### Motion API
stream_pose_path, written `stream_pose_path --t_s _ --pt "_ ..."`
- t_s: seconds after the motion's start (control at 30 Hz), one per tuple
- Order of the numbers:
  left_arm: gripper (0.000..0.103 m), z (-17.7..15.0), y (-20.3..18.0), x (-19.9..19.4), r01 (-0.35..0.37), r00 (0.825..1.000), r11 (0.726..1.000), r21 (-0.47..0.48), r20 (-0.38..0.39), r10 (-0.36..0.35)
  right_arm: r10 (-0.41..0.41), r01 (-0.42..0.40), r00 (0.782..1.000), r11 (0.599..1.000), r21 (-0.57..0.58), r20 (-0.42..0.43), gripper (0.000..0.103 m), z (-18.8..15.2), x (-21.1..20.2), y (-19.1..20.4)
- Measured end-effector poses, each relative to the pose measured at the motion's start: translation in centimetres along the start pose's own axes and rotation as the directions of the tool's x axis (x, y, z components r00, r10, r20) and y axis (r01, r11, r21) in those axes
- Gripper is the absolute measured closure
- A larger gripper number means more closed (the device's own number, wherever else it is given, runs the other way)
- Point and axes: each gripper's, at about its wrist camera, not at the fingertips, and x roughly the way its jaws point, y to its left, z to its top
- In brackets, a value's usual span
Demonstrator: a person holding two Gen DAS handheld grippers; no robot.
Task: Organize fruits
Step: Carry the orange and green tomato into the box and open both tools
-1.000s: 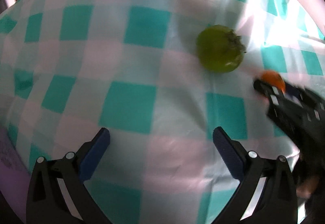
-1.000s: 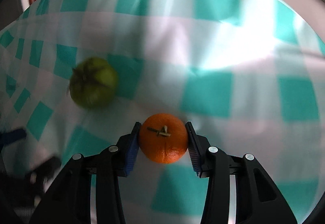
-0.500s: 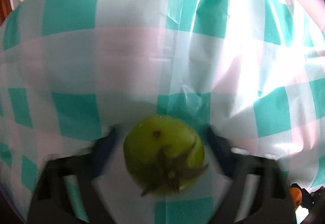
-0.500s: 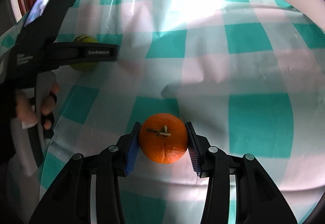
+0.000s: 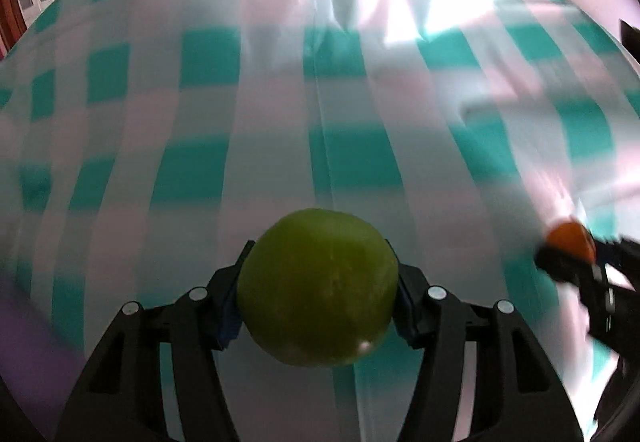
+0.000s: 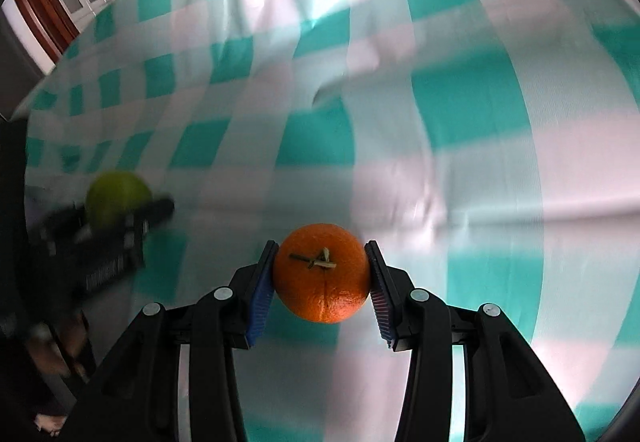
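Two fruits are in hand at once, one per gripper, above a counter spread with a teal-and-white checked cloth. The left gripper has the green fruit between its fingers; the jaws are closing, and both blue pads already sit against the fruit's sides, so the grip looks made. The right gripper is clamped narrowly on the orange, stem end facing the camera, one pad pressed to each flank.

Judging by this, the picking-up step is finished or nearly so for both fruits, and carrying them to wherever they belong comes next. No bowl, basket or tray shows in either view, so I cannot tell where that place is. The next move calls for a steady hold on each fruit and for keeping the two grippers from knocking together, since they are near one another: the orange and its gripper show at the right edge of the left view, and the green fruit and its gripper at the left of the right view.

The green fruit fills the whole gap between the left fingers and bulges past their tips. The orange sits centred between the right fingers, close to the tips.
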Motion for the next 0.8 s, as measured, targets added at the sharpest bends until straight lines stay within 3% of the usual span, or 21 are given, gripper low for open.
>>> stream_pose_path --t_s 0.03,0.13,0.27,0.3,0.37,0.47,0.63,0.8 --pt "0.044 -1.3 0.0 -1.0 0.009 1.000 1.000 -0.017 -0.019 -0.009 0.013 -0.013 1.000 1.000 0.006 -0.010 0.060 -0.6 -0.4 0.1" --pt "0.044 -4.5 0.2 -3.7 0.046 0.997 0.996 -0.082 -0.051 -0.050 0.060 -0.060 0.998 0.998 0.013 -0.034 0.060 -6.7 -4.6 1.6" --pt "0.044 -8.4 0.5 -7.8 0.073 0.997 0.990 -0.119 -0.030 -0.077 0.119 -0.122 0.992 0.991 -0.051 -0.046 0.060 -8.8 -8.3 2.5" --pt "0.044 -10.3 -0.9 -9.5 0.075 0.997 0.991 -0.114 -0.014 -0.077 0.131 -0.134 0.990 0.989 -0.070 -0.043 0.060 -9.2 -9.0 3.0" --pt "0.044 -13.0 -1.2 -14.0 0.065 0.997 0.993 -0.099 0.043 -0.061 0.162 -0.164 0.986 0.981 -0.099 -0.032 0.060 -9.2 -10.0 4.0" --pt "0.044 -13.2 -0.5 -18.1 0.024 0.992 0.995 -0.094 0.129 -0.012 0.206 -0.206 0.978 0.969 -0.133 -0.018 0.060 -9.3 -11.8 5.4" --pt "0.044 -14.6 2.6 -25.1 -0.045 0.971 0.981 -0.189 0.224 0.088 0.278 -0.272 0.961 0.940 -0.207 -0.003 0.060 -9.2 -14.1 9.2" --pt "0.044 -15.7 6.3 -28.7 -0.076 0.951 0.950 -0.304 0.263 0.161 0.342 -0.317 0.940 0.889 -0.331 0.016 0.060 -8.8 -16.6 14.2"
